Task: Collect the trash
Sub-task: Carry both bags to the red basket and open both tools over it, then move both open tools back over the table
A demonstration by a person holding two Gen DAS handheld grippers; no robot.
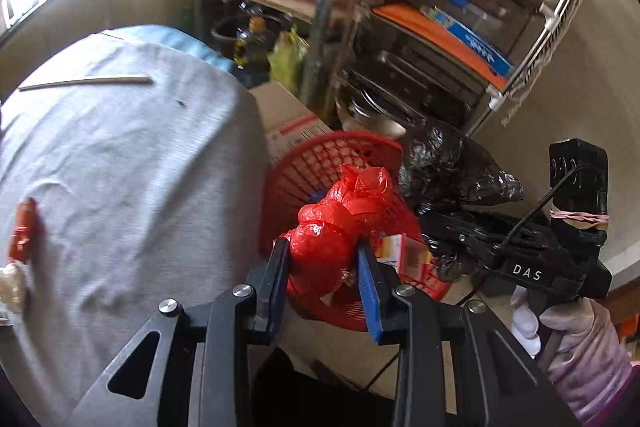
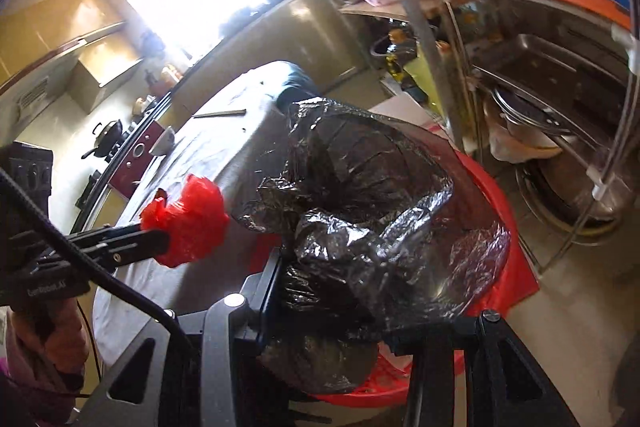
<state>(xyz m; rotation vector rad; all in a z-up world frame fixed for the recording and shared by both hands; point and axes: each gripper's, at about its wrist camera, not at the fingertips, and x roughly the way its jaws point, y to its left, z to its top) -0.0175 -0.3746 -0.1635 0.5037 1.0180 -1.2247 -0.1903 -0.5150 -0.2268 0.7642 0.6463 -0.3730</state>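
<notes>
My left gripper [image 1: 323,259] is shut on a red plastic trash bag [image 1: 340,223] and holds it over the red mesh basket [image 1: 320,163] beside the table. The bag also shows in the right wrist view [image 2: 188,223], with the left gripper [image 2: 160,239] around it. My right gripper [image 2: 340,291] is shut on a crumpled black plastic bag [image 2: 372,211], held above the same red basket [image 2: 496,203]. In the left wrist view the right gripper [image 1: 432,223] holds the black bag [image 1: 448,163] just right of the basket. The black bag hides the right gripper's right finger.
A table with a grey cloth [image 1: 132,163] lies to the left, with chopsticks [image 1: 84,82] and a red wrapper [image 1: 24,227] on it. A metal rack [image 1: 420,39] with pans and boxes stands behind the basket. A cardboard box [image 1: 288,123] sits by the table.
</notes>
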